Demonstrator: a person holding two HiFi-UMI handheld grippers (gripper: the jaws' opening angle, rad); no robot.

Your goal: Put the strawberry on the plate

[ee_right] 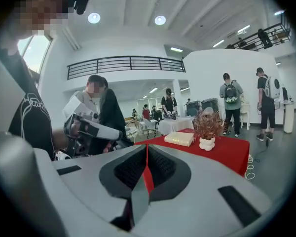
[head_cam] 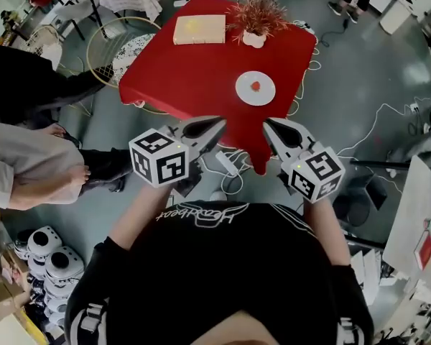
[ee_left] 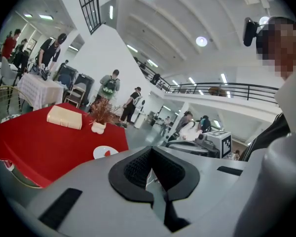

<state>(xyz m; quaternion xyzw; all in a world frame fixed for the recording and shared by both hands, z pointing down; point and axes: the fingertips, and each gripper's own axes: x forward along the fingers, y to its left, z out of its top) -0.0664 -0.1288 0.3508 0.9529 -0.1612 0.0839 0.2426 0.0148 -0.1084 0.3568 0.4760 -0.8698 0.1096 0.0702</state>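
A red strawberry lies on a small white plate on the red table; both also show small in the left gripper view, the plate with the strawberry on it. My left gripper and right gripper hang side by side off the table's near edge, close to my chest, both pointing toward the table. Each has its jaws together with nothing between them. In their own views the left gripper and the right gripper show pads meeting along a thin line.
A cream book and a dried plant in a white pot stand at the table's far side. Cables trail on the floor under my grippers. A seated person is at the left, by a round wire-rimmed stand.
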